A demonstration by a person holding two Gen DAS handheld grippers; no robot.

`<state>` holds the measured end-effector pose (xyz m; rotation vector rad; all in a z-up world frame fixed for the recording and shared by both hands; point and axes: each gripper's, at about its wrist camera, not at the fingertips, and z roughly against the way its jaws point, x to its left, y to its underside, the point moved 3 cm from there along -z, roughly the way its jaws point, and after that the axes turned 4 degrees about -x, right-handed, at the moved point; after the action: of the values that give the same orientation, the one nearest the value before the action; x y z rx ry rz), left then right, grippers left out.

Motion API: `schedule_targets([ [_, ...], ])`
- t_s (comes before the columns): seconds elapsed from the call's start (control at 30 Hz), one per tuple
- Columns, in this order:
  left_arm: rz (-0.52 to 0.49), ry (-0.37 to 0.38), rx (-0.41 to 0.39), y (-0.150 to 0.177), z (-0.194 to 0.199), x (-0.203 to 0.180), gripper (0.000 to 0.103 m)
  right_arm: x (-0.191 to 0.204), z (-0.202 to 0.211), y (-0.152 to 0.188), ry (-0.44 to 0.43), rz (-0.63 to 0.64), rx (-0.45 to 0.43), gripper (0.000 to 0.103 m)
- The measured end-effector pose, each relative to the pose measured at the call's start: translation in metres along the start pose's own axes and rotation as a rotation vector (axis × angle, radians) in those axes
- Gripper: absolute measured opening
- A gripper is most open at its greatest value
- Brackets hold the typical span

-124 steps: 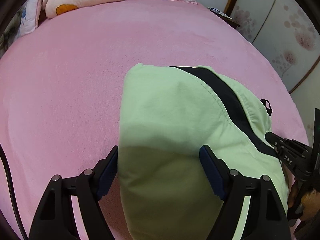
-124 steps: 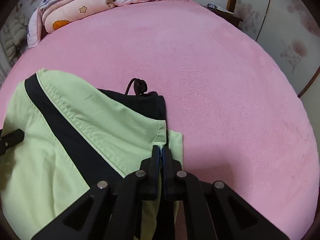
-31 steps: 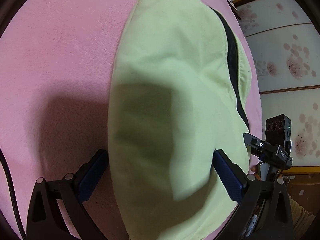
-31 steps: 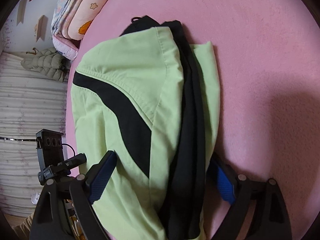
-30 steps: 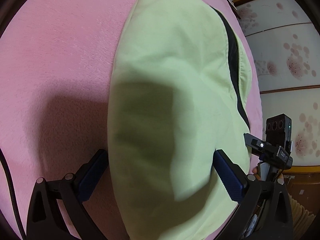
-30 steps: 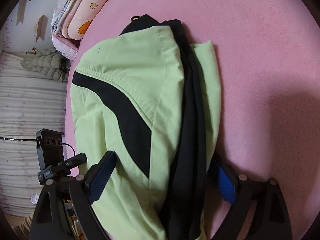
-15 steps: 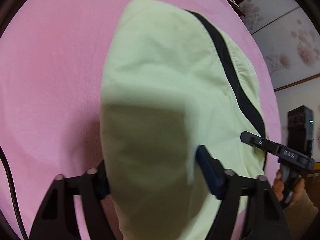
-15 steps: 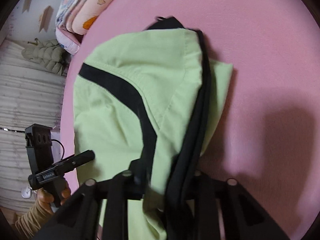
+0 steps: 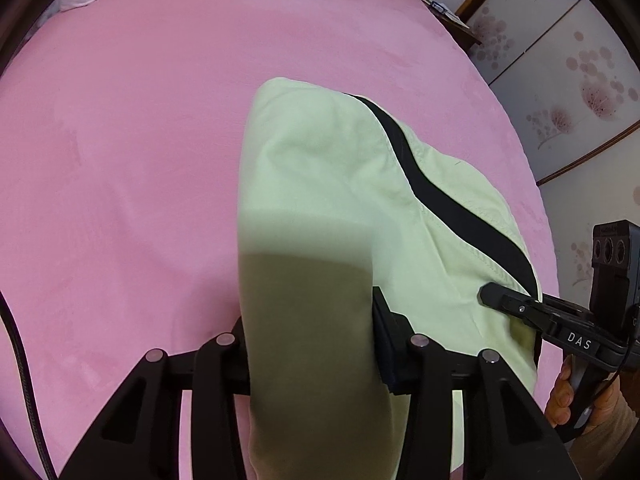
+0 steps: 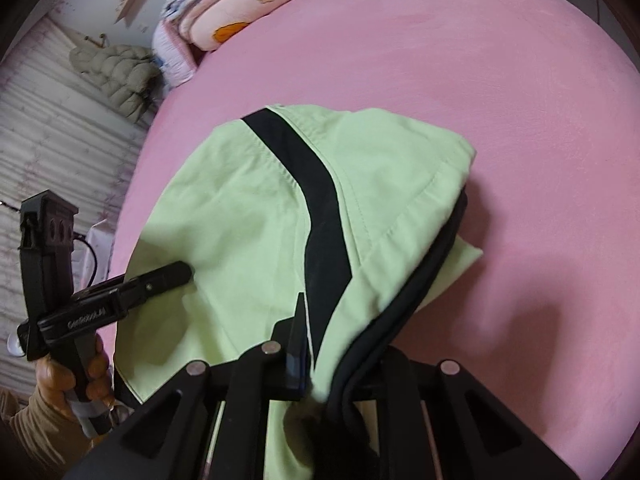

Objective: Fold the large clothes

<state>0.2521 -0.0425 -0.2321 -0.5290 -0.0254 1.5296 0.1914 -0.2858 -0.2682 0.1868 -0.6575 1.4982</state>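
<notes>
**Both grippers clamped on the green garment above the pink bed**

While the pale green garment with its black stripe lay partly on the pink bedspread, its near edge was gathered up into both tools. The left gripper had just been closing, and its blue-padded jaws pressed in on a thick fold of the green cloth that ran up between them. In the right wrist view, the right gripper had likewise just been closing; its jaws stood almost together, pinching the layered edge where green cloth met the black lining. The far part of the garment rested on the bedspread, near the middle of the bed, with one green corner sticking out flat to the right under the black edge.

Each tool showed in the other's camera: the right one at the garment's right side with a hand on its handle, the left one at the garment's left side, gripped by a hand in a tan sleeve. Folded bedding sat at the head of the bed.
</notes>
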Motion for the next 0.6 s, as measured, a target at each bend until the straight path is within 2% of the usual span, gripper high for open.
schedule_targets([
  [0.17,0.005,-0.045,-0.03,0.006,0.047,0.045,0.042,0.061,-0.007,0.006,-0.032,0.03,-0.013,0.01],
  [0.33,0.031,-0.075,-0.074,-0.002,0.087,0.112,0.042,0.128,-0.031,-0.005,-0.067,0.082,-0.024,0.01],
  [0.43,0.036,-0.086,-0.101,-0.019,0.107,0.158,0.042,0.166,-0.049,-0.022,-0.085,0.116,-0.042,0.01],
  [0.6,0.031,-0.097,-0.147,-0.071,0.124,0.232,0.043,0.226,-0.088,-0.062,-0.109,0.166,-0.098,0.01],
])
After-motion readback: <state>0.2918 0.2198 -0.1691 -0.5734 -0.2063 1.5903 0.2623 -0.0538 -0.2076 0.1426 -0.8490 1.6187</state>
